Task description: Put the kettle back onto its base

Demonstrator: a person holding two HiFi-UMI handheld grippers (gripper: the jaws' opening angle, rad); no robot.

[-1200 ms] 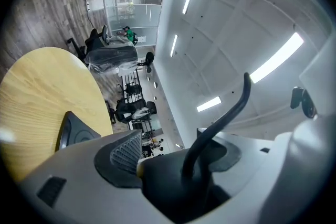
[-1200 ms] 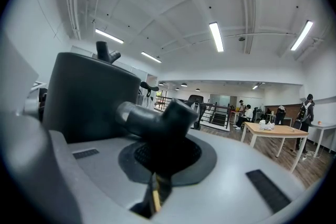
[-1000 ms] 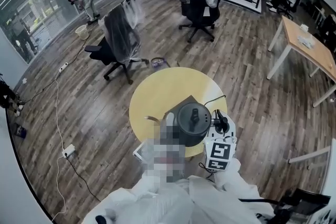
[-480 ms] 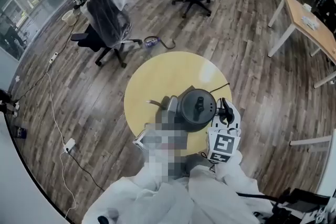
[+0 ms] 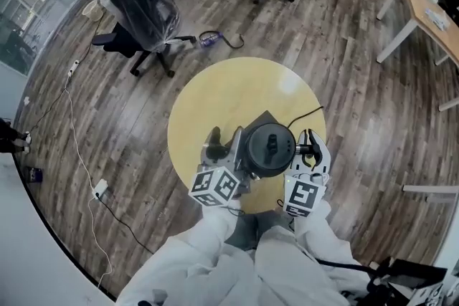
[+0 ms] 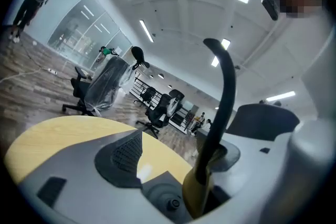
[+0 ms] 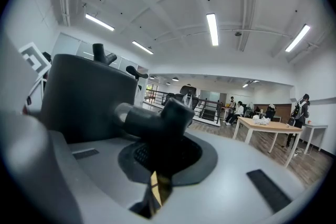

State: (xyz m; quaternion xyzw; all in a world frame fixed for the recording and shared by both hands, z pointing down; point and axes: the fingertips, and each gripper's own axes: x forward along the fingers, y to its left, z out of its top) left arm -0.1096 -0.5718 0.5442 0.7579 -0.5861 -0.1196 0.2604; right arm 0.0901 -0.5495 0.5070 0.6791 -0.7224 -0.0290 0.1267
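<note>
The black kettle [image 5: 269, 149] hangs over the round yellow table [image 5: 222, 97], above the dark grey base [image 5: 267, 117] that shows at its far side. Whether it touches the base I cannot tell. My right gripper [image 5: 310, 150] is shut on the kettle's black handle [image 7: 157, 123], with the kettle body [image 7: 79, 97] on its left. My left gripper [image 5: 224, 143] sits close to the kettle's left side. In the left gripper view its jaws [image 6: 202, 186] stand almost together, with a thin black cord [image 6: 226, 92] rising out of the narrow gap.
A power cord [image 5: 305, 117] runs from the base off the table's right edge. Plastic-covered office chairs [image 5: 140, 11] stand on the wood floor beyond, a wooden desk [image 5: 430, 18] is at the far right, and a power strip [image 5: 100, 188] lies left.
Both grippers and the kettle have come down closer to the table. The left gripper has rolled and its marker cube now shows at the kettle's left.
</note>
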